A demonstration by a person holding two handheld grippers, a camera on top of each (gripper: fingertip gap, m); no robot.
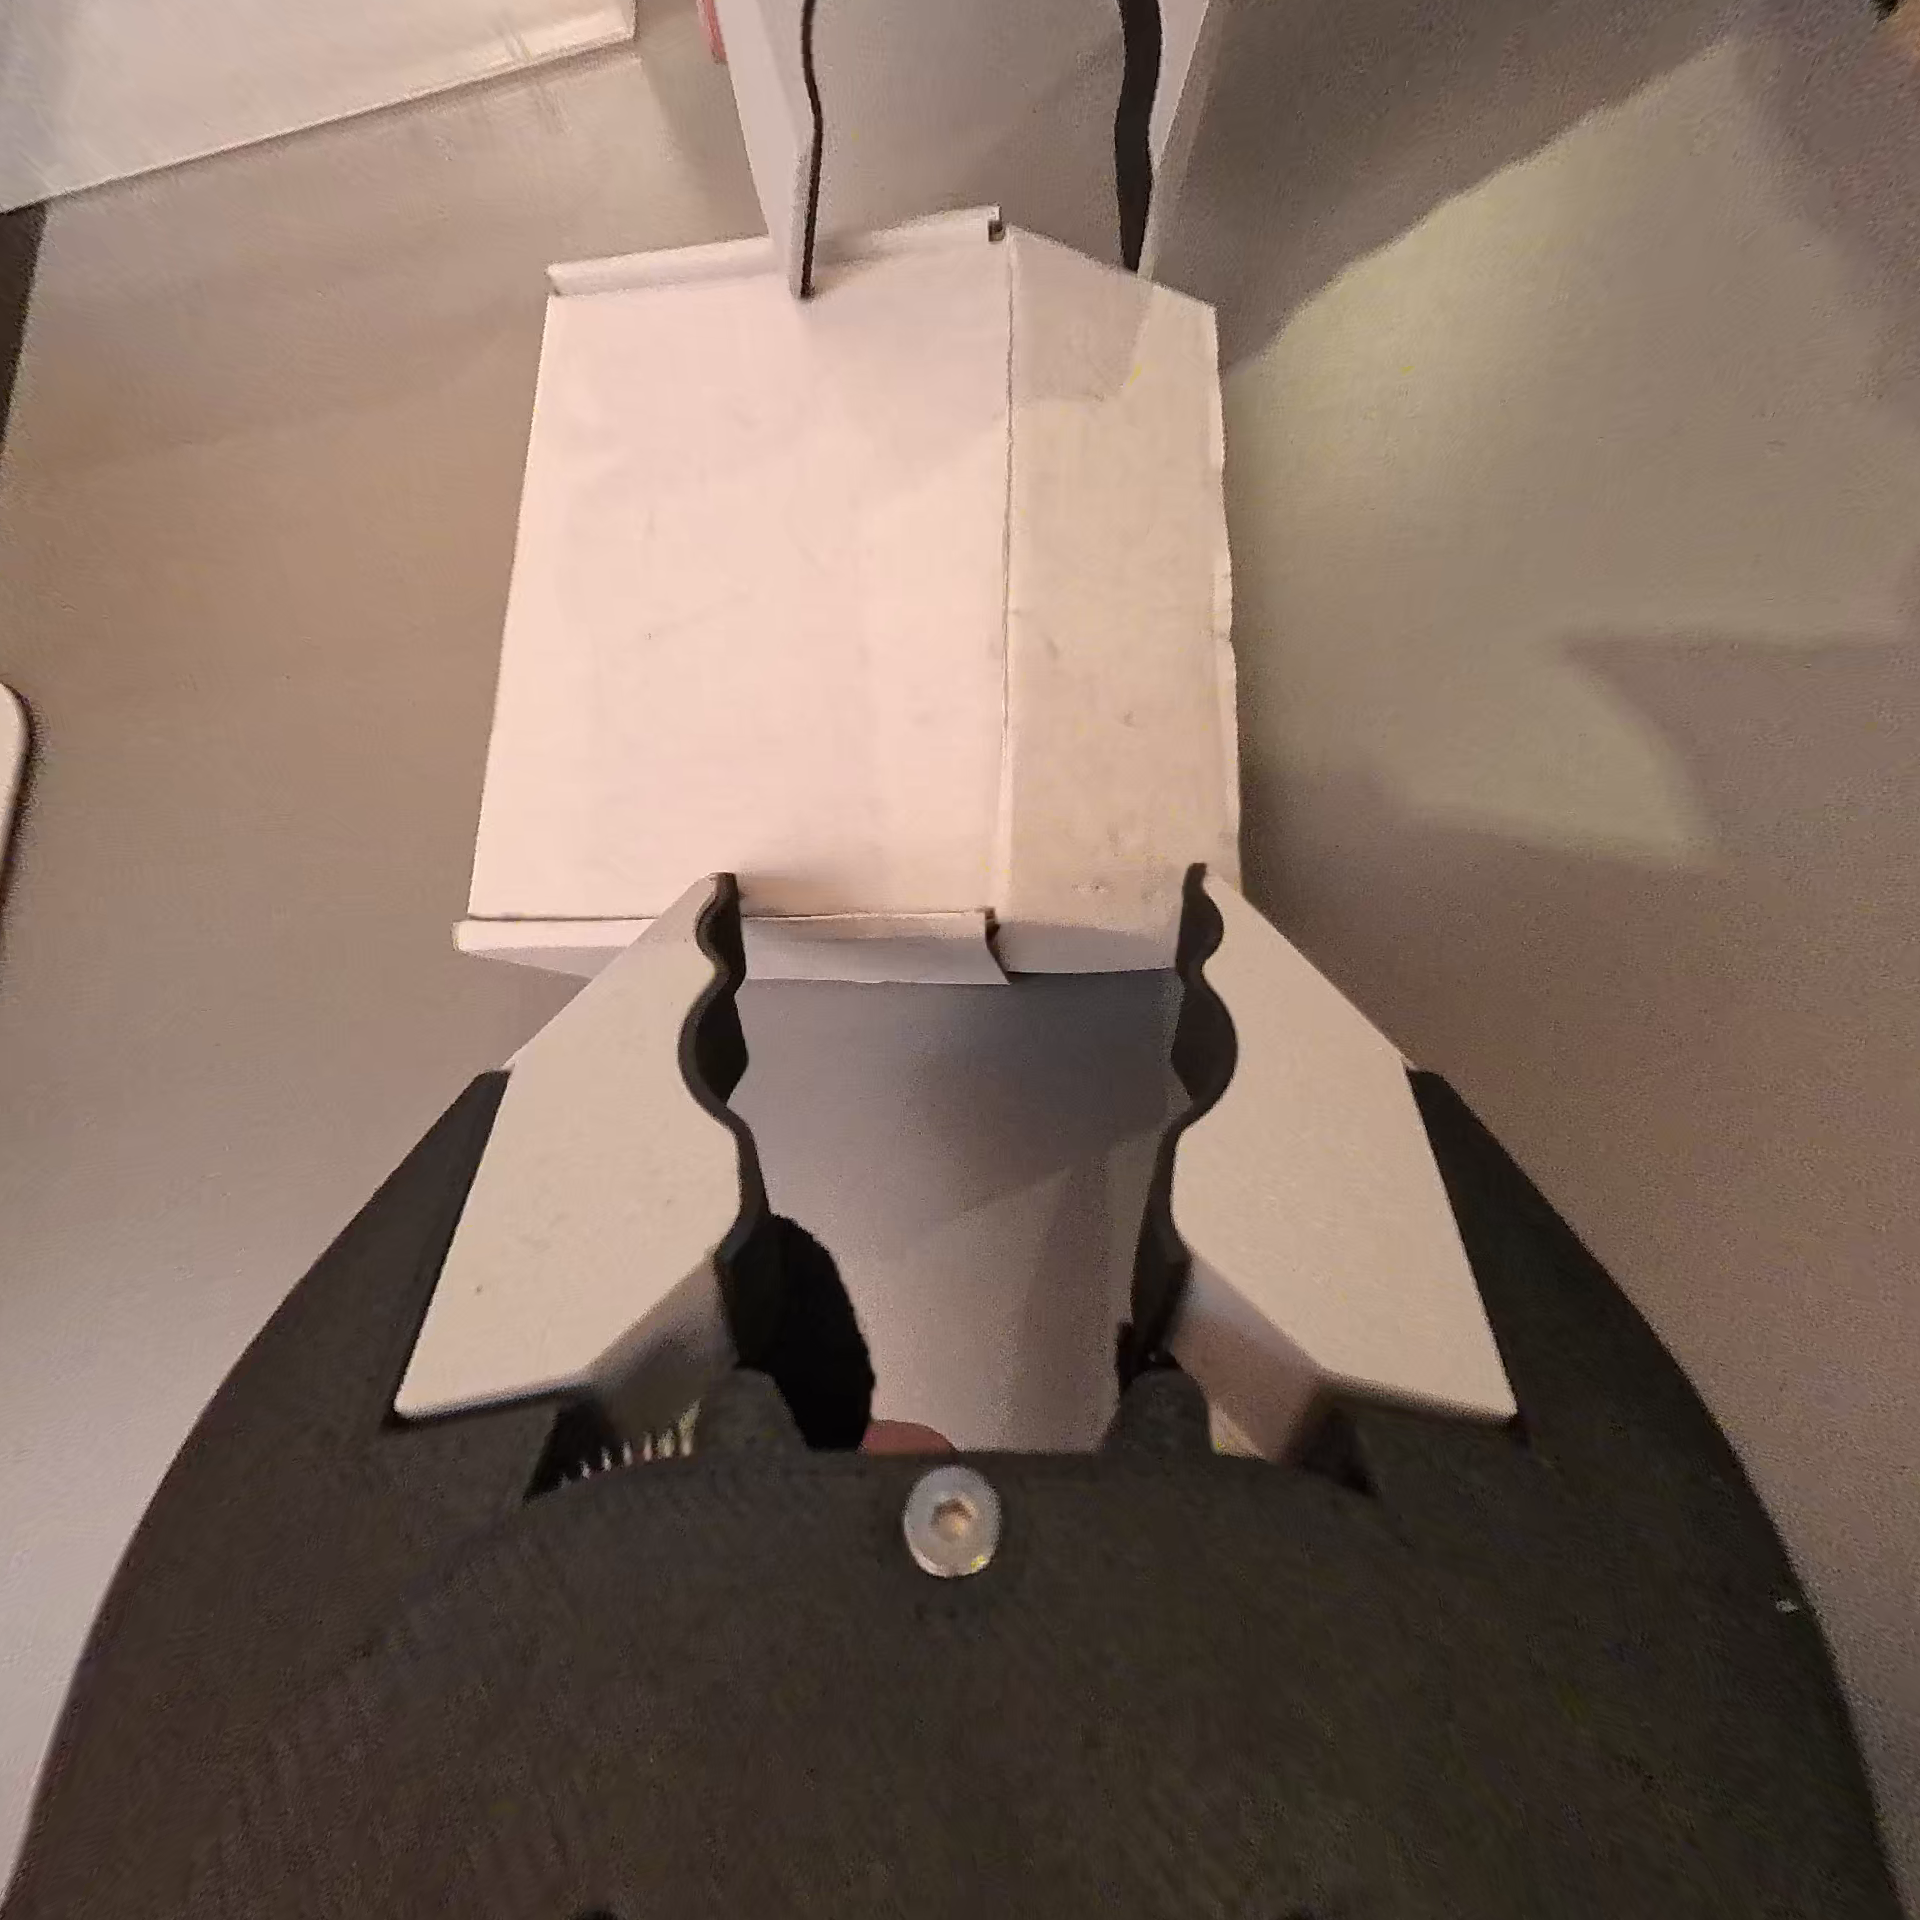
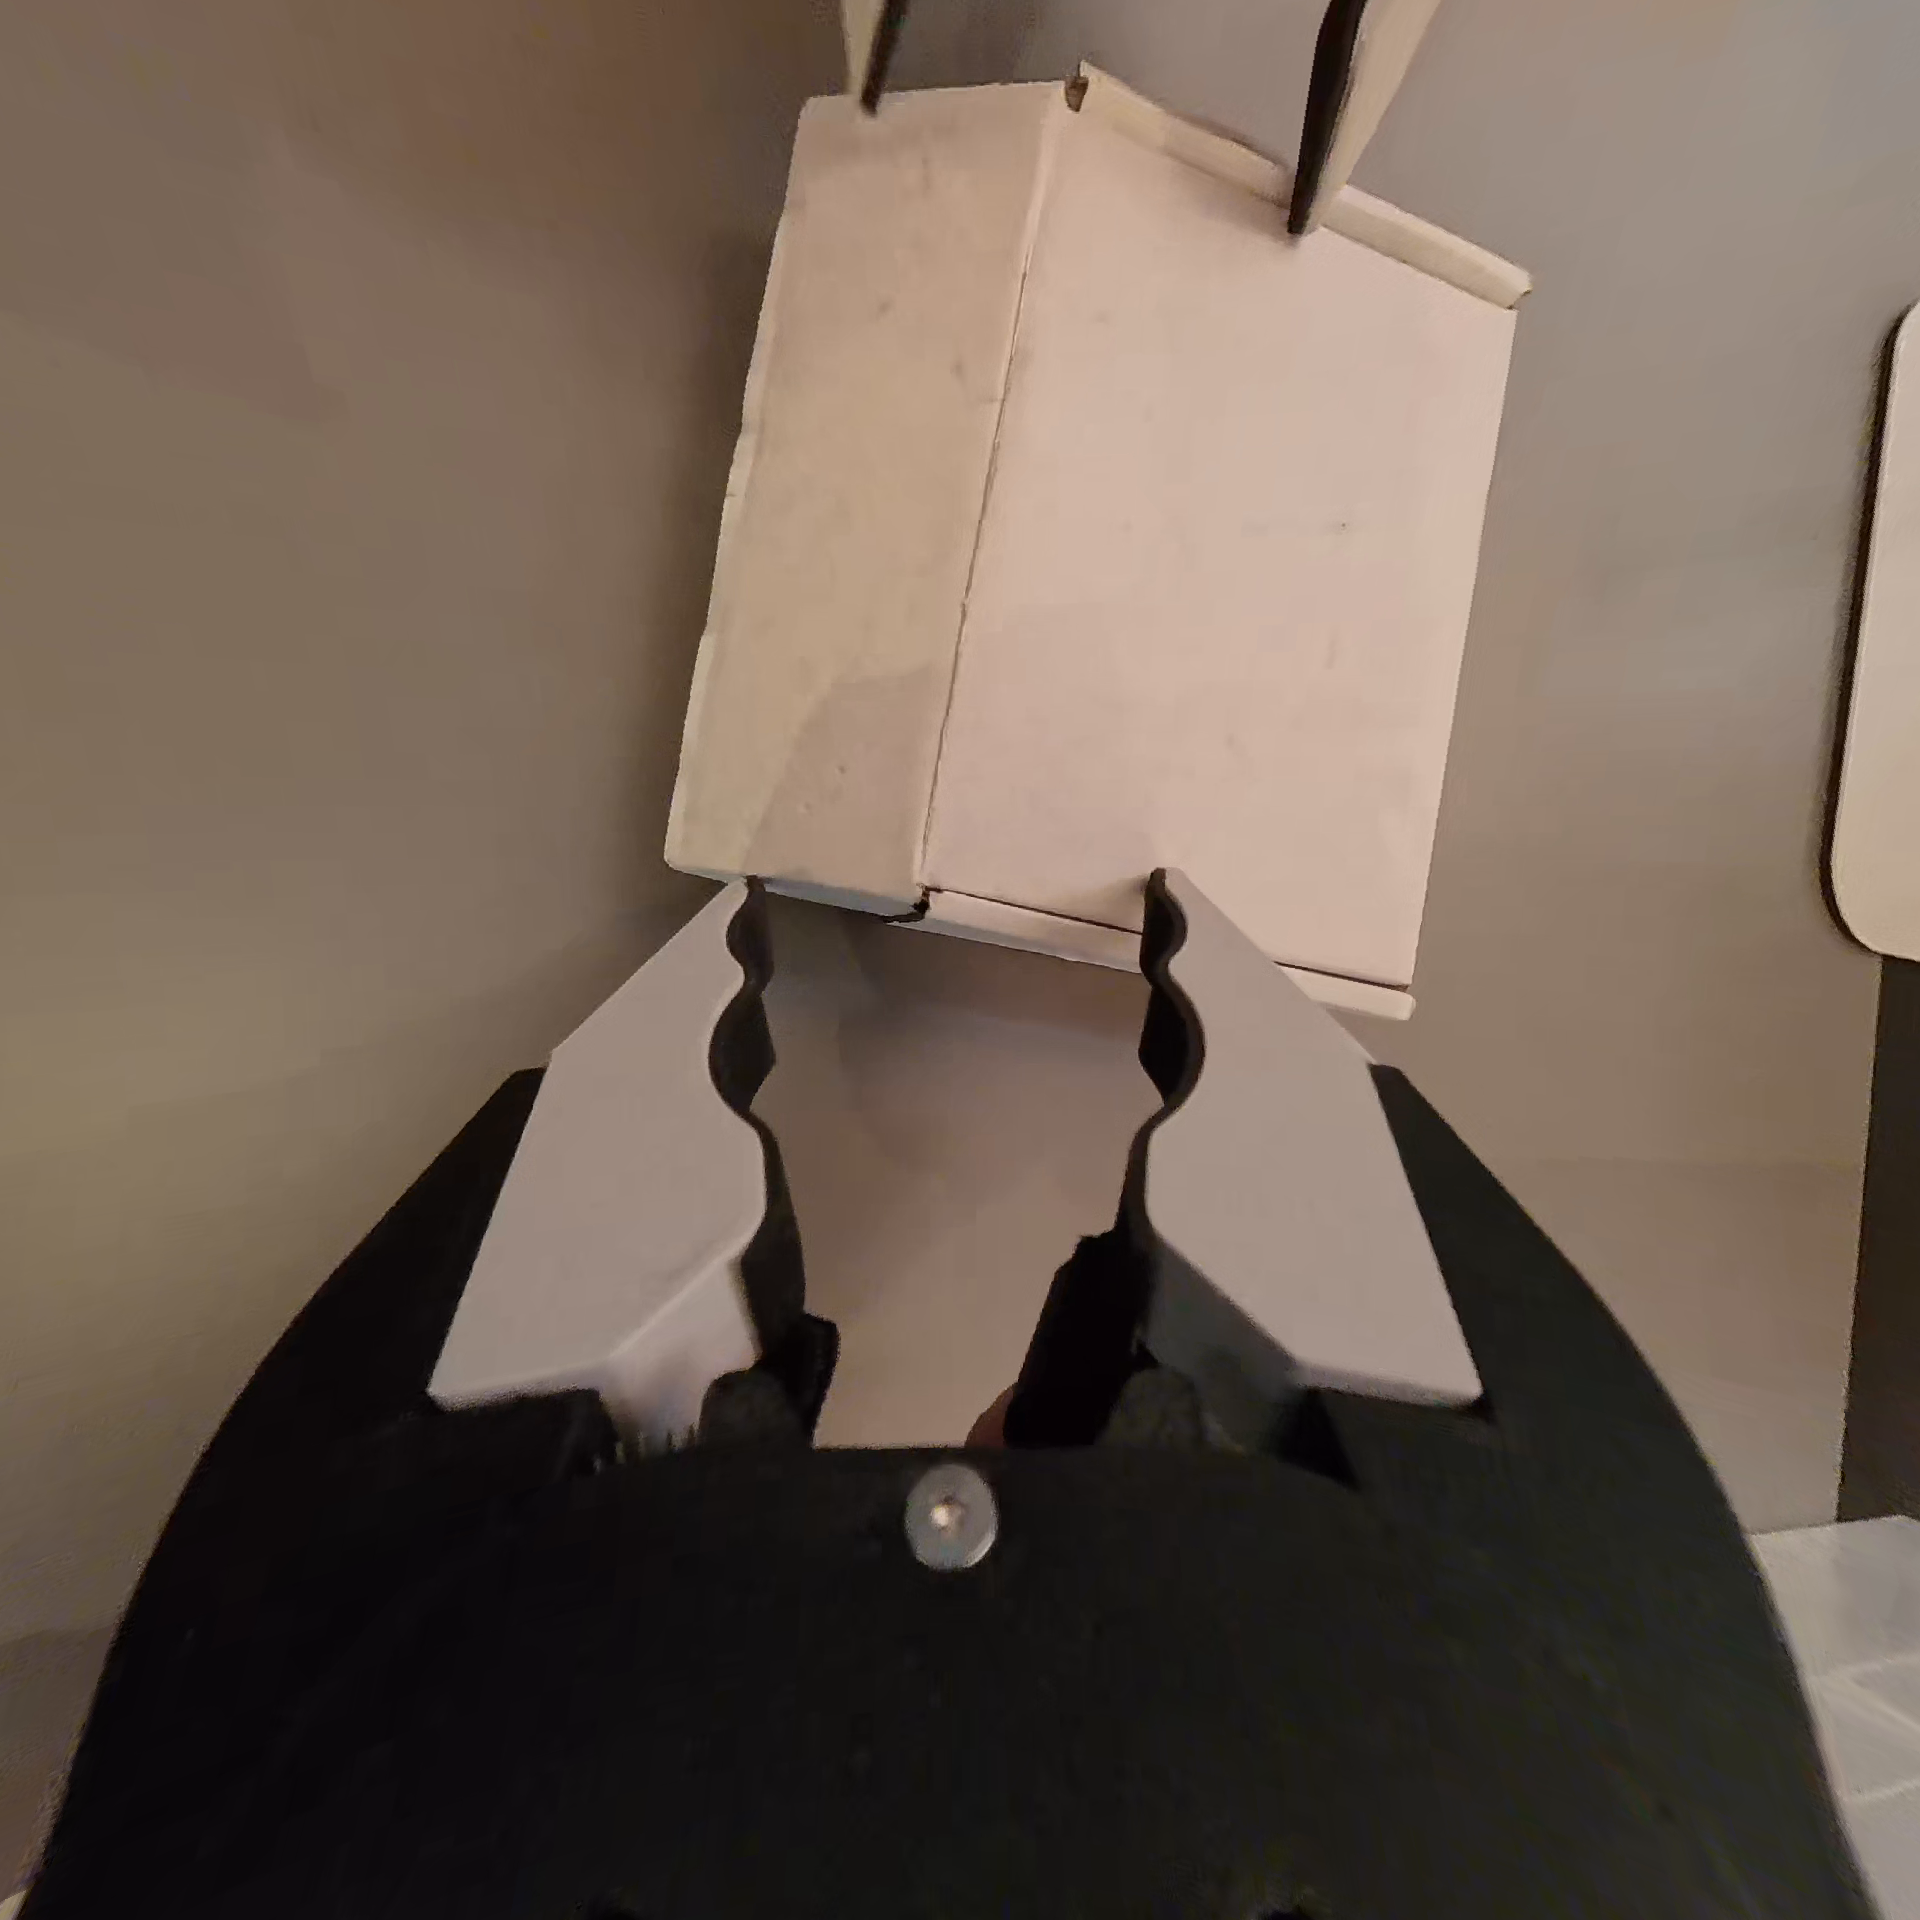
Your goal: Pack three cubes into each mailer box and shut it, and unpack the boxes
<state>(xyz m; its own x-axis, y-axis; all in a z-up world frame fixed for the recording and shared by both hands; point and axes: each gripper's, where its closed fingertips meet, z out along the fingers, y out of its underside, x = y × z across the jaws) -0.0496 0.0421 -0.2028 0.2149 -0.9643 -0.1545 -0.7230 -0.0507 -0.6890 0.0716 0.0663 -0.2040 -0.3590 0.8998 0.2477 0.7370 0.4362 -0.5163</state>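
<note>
White closed mailer box [image 1: 831, 582] hides its contents between two spread tongs.

A plain grey-beige counter [image 1: 260, 623] carries a closed white mailer box [image 1: 831, 582]. A white rounded-corner board [image 2: 1886, 644] lies near one edge, and a pale sheet [image 1: 260, 73] farther off.

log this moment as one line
left gripper: open, at one end of the mailer box | right gripper: open, at the opposite end | box: shut, on table
</note>
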